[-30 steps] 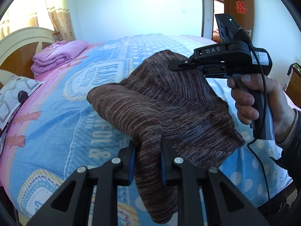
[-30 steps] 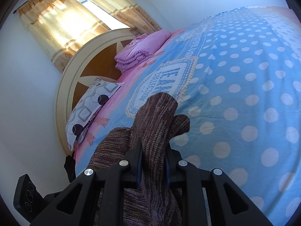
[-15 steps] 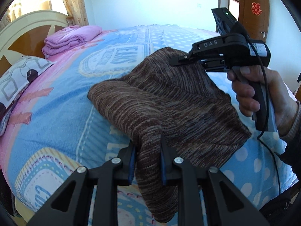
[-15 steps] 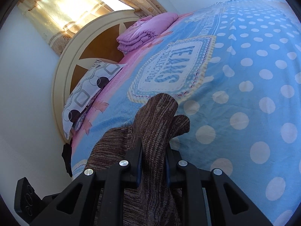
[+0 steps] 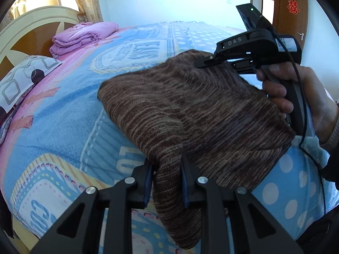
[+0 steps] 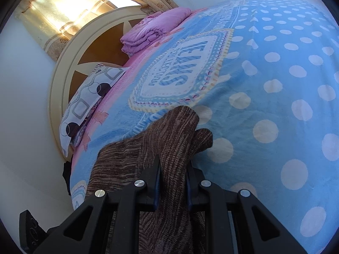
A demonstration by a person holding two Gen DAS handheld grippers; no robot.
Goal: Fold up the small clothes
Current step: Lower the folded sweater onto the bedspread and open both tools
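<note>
Left wrist view: left gripper (image 5: 166,182) has a bunched edge of the brown knit garment (image 5: 190,110) between its pads, and the jaws are opening right now, so that pinch is loosening while fabric sits in the gap. The rest of the knit spreads ahead of the tool over the blue patterned bedspread (image 5: 63,131), with a tail hanging below the jaws. Ahead and to the right, a hand (image 5: 296,97) holds the right gripper, nose buried in the far edge of the garment. Risk, my read: if the left lets go before the near edge is flat on the bed, the hanging tail drops unevenly and the fold line skews; the right side holding on would then drag the cloth off square. Fingertip contact of the right tool is not visible here, and the garment's underside and any lower layer are hidden. Right wrist view: right gripper (image 6: 172,180) is clamped on a thick roll of the same knit, which pokes out past the fingers and trails back left under the tool. That many layers in one pinch could slip or release lumpy. Pink folded bedding (image 6: 152,29) and a pillow (image 6: 89,97) sit far ahead near the headboard, clear of the work. Cannot tell what garment this is, or how many layers each jaw holds.
</note>
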